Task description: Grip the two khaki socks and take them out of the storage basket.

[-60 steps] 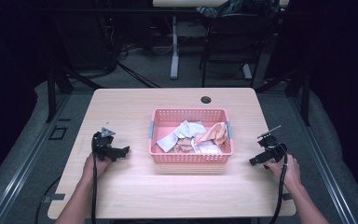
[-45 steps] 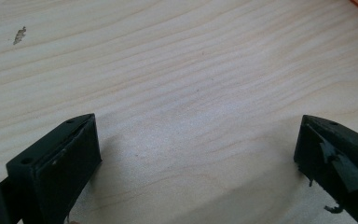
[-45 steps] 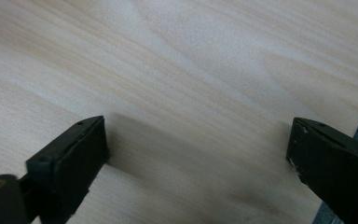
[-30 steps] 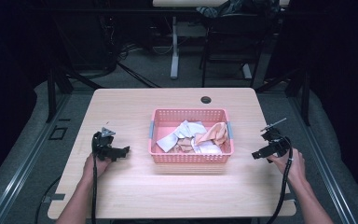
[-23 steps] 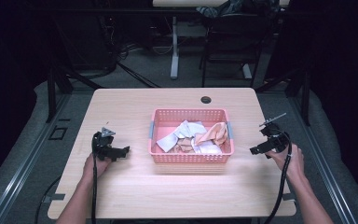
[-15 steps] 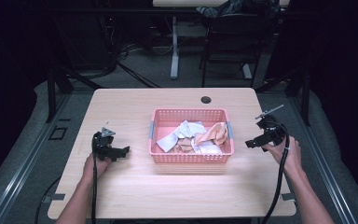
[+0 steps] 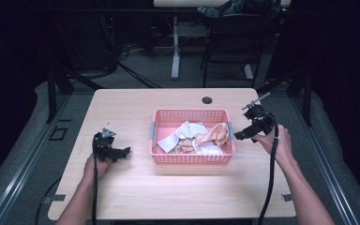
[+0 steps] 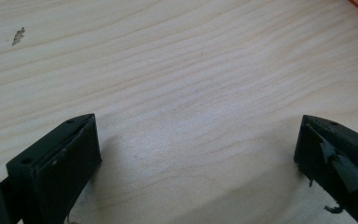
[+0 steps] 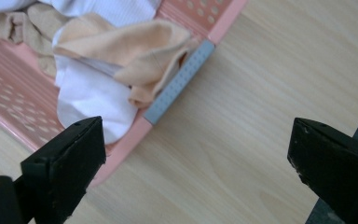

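A pink plastic basket point(image 7: 161, 120) sits in the middle of the wooden table, with white point(image 7: 191, 129) and peach cloths point(image 7: 216, 133) piled inside. My right gripper point(image 7: 240, 135) is open beside the basket's right end, jaws aimed at its grey handle point(image 9: 179, 82). In the right gripper view a peach cloth point(image 9: 135, 46) lies over a white one point(image 9: 91, 95) at that rim. My left gripper point(image 7: 123, 151) rests open on the bare table left of the basket, with nothing between its jaws; the left gripper view has wood grain between its fingertips point(image 8: 58, 158).
A round dark cable hole point(image 7: 207, 100) lies in the table behind the basket. The table's right edge is close behind my right hand. Bare tabletop point(image 7: 178, 187) stretches in front of the basket. Chairs and desk legs stand on the floor beyond.
My right gripper has lifted and moved forward and left, from the table's right edge to the basket's right end. The left gripper has stayed still.
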The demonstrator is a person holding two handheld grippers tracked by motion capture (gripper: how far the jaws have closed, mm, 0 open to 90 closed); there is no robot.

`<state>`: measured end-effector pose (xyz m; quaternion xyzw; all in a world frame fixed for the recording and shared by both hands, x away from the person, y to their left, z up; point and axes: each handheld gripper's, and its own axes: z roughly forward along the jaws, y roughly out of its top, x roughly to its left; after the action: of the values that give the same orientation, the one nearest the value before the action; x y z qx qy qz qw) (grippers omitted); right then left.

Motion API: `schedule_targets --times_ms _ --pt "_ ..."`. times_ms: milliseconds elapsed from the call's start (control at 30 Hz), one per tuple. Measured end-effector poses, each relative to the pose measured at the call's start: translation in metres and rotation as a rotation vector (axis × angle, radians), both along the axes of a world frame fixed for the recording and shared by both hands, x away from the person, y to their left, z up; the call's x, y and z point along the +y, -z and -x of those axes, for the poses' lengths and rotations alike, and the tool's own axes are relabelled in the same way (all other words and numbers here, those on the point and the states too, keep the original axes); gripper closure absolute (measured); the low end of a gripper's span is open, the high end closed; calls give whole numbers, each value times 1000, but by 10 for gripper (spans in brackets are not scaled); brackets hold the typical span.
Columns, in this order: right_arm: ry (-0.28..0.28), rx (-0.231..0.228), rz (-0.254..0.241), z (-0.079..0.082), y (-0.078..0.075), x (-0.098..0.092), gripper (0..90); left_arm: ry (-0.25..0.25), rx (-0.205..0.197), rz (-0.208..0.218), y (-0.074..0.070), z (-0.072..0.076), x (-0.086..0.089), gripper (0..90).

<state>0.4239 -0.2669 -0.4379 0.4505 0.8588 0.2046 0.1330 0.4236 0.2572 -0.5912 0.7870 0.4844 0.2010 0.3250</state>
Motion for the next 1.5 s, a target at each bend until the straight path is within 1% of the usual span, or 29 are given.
schedule_targets --times_ms 67,100,233,300,400,467,500,533,567,600,667,767,800,833,867,900,933,1000,1067,1100,1133,1167,1200,1300,1333,1367,1400,1467,1500 --pt "-19 3 11 -3 -4 7 36 1 0 -1 0 0 0 0" --pt "-24 -3 14 -5 -6 12 36 1 0 -1 0 0 0 0" --pt "-50 -10 8 -12 -11 27 38 2 1 -1 0 0 0 0" --pt "-62 -8 18 -16 -12 34 44 2 -1 -1 0 0 0 0" --pt "-83 8 17 -24 -10 46 59 1 1 0 0 0 0 0" --pt "-97 22 22 -33 -5 55 80 2 0 -1 0 0 0 0" --pt "-97 22 22 -33 -5 55 80 2 0 -1 0 0 0 0" --pt "-109 37 24 -39 -1 62 92 1 -3 0 0 0 0 0" --pt "-109 37 24 -39 -1 62 92 0 -3 0 0 0 0 0" --pt "-116 44 26 -44 3 68 112 0 -3 1 0 0 0 0" --pt "-120 47 21 -47 5 70 115 0 -4 1 0 0 0 0" --pt "-126 72 26 -54 14 79 113 -1 -3 2 0 0 0 0" --pt "-114 76 18 -57 21 85 110 0 -3 0 0 0 0 0" --pt "-114 76 18 -57 21 85 110 0 -3 1 0 0 0 0" --pt "-122 90 39 -59 22 87 104 -2 -3 2 0 0 0 0" --pt "-117 91 43 -60 25 90 96 0 -4 1 0 0 0 0" --pt "-119 88 59 -62 29 96 80 0 -3 1 0 0 0 0" --pt "-121 87 68 -63 30 98 79 -2 -3 2 0 0 0 0" --pt "-128 90 104 -65 35 104 67 0 -3 1 0 0 0 0" --pt "-117 86 110 -66 41 107 67 0 -3 1 0 0 0 0" --pt "-126 96 133 -68 42 108 68 -2 -3 2 0 0 0 0" --pt "-126 96 133 -68 42 108 68 -2 -3 2 0 0 0 0" --pt "-114 76 139 -70 47 108 91 0 -4 1 0 0 0 0" --pt "-115 103 144 -71 50 106 112 0 -3 1 0 0 0 0" --pt "-103 121 146 -72 54 105 171 0 -4 1 0 0 0 0" --pt "-103 121 146 -72 54 105 171 0 -4 1 0 0 0 0" --pt "-106 135 170 -73 55 104 196 0 -4 1 0 0 0 0" --pt "-98 140 169 -72 56 101 330 1 -3 2 0 0 0 0" --pt "-98 141 169 -71 56 100 350 0 -4 1 0 0 0 0"
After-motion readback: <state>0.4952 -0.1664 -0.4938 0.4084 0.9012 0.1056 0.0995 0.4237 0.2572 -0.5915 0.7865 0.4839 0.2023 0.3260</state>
